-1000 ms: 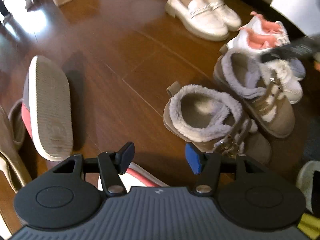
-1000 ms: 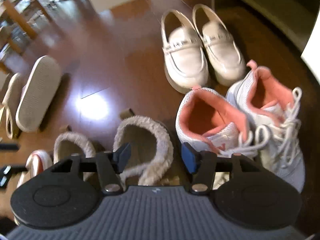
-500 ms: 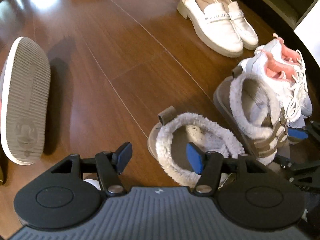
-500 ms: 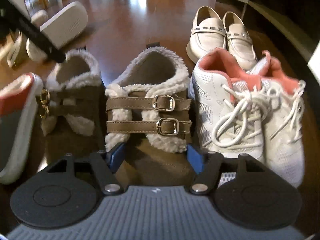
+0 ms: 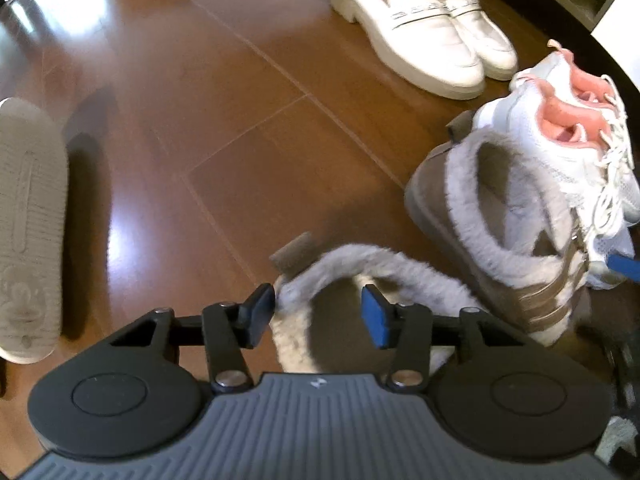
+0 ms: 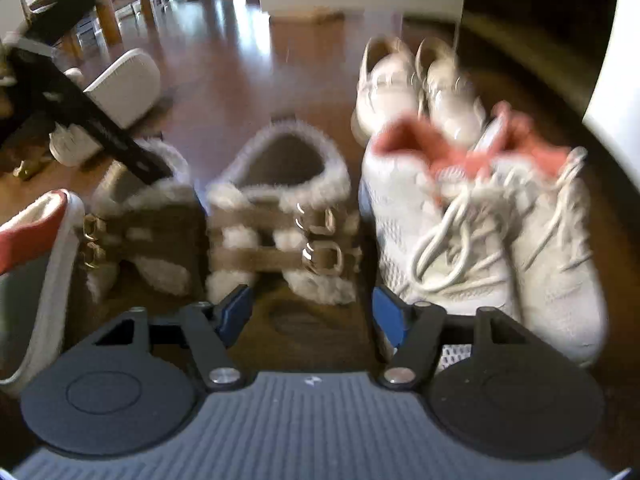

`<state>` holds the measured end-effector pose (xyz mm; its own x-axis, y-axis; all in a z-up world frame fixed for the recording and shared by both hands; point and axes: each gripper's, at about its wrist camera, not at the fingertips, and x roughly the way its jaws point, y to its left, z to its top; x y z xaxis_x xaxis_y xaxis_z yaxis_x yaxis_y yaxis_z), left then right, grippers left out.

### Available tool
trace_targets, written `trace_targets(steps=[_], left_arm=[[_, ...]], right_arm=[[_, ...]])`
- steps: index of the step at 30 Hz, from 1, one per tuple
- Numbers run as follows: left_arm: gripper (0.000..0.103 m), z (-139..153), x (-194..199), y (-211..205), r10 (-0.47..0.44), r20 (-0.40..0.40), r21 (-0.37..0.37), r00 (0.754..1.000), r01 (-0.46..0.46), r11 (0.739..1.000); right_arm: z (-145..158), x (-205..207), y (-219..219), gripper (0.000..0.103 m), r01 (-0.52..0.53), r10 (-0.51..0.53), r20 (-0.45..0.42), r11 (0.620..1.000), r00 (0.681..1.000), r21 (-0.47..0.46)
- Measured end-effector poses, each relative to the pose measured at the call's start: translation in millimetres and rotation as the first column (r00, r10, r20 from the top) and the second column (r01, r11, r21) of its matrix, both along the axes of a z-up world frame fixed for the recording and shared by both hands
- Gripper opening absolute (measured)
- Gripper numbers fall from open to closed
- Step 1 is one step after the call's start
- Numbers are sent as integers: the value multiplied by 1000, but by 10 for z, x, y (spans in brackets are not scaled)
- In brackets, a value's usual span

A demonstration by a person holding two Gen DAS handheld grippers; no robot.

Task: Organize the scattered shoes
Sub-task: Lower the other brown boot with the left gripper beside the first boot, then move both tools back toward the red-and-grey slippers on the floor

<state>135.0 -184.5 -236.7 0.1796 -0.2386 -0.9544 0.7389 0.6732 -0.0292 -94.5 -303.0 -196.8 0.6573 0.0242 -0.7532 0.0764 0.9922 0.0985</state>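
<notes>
Shoes all over a glossy brown wooden floor [image 5: 248, 92], and no brand name or readable writing anywhere; the only mark is a tiny pale logo on each gripper's ribbed grey body.

Nearest in the left wrist view, the left gripper [image 5: 318, 312] points steeply down at a tan suede boot with fluffy grey-white fleece collar [image 5: 344, 264]. Its jaws are closing, with the collar's near edge between the blue pads; the left pad looks to be touching the fleece, the other isn't pressing yet. Just beyond to the right stands the matching second fleece-lined boot [image 5: 500, 216], upright, against a pair of white mesh sneakers with coral-pink lining [image 5: 568, 140]. Farther back sits a pair of cream leather loafers with metal chain trim [image 5: 432, 28]. Off left, an overturned slipper showing its ribbed beige sole [image 5: 28, 216].

The right wrist view is blurry. The right gripper [image 6: 312, 312] has its jaws spread around the second boot's toe, not touching as far as I can tell. Only this view shows the boots' buckled straps [image 6: 320, 256], the sneaker laces [image 6: 452, 236], and a red-and-grey shoe with white rim [image 6: 36, 240] at far left. Only the left view shows the slipper sole's tread.
</notes>
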Motion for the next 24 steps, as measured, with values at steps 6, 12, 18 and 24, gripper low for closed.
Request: trace_targets(steps=[6, 12, 18, 24], left_arm=[[52, -1, 33, 83, 19, -7, 5, 1000, -19, 1000], [52, -33, 27, 123, 7, -10, 13, 1000, -7, 1000], [52, -106, -139, -94, -96, 5, 29, 995, 96, 995], [53, -74, -212, -221, -112, 17, 43, 994, 111, 993]], right_arm=[[-213, 214, 508, 69, -212, 214, -130, 977, 968, 29], [-430, 276, 850, 64, -272, 256, -185, 960, 949, -66], [-369, 252, 784, 51, -204, 189, -234, 978, 954, -41], [-279, 200, 673, 51, -129, 124, -262, 992, 957, -1]])
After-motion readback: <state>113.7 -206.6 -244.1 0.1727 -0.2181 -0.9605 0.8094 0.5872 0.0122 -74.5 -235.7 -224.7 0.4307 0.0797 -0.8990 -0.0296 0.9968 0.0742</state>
